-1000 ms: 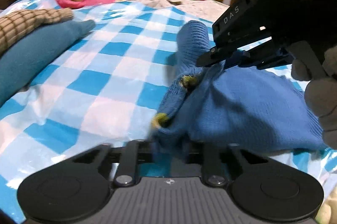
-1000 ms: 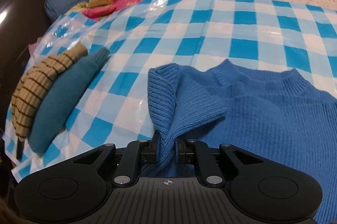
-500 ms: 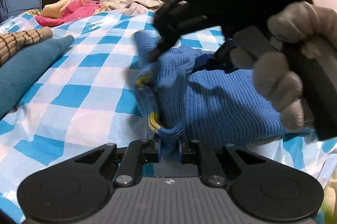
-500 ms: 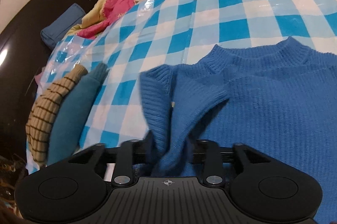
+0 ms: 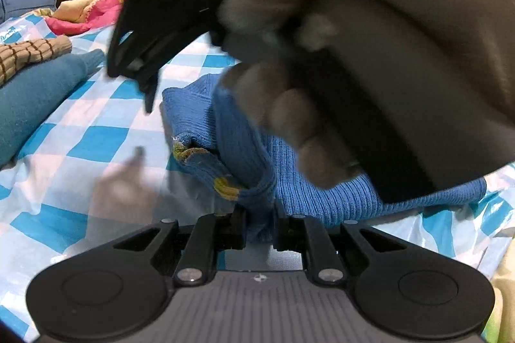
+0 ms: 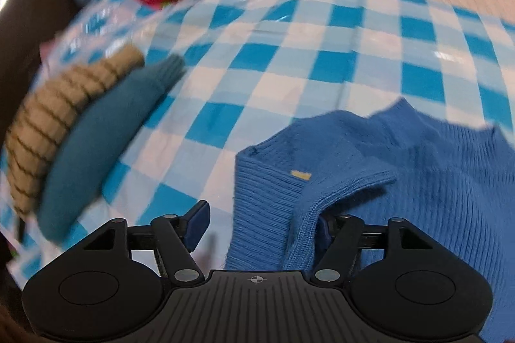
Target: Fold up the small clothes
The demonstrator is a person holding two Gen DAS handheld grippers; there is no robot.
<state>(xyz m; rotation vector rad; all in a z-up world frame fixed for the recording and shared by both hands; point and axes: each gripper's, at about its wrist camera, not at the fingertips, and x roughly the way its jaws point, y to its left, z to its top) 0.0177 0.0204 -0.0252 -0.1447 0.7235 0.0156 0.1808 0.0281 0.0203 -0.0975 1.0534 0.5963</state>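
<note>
My left gripper [image 5: 259, 227] was pinching the yellow-trimmed hem of the blue sweater [image 5: 322, 191], while my right gripper [image 6: 260, 225] stood spread wide, a ribbed fold of knit lying loose between its fingers. The sweater lay on the glossy checked sheet [image 6: 289, 59], its body running ahead and rightward from both tools. The left looked nearer the hem, the right nearer the collar.
</note>
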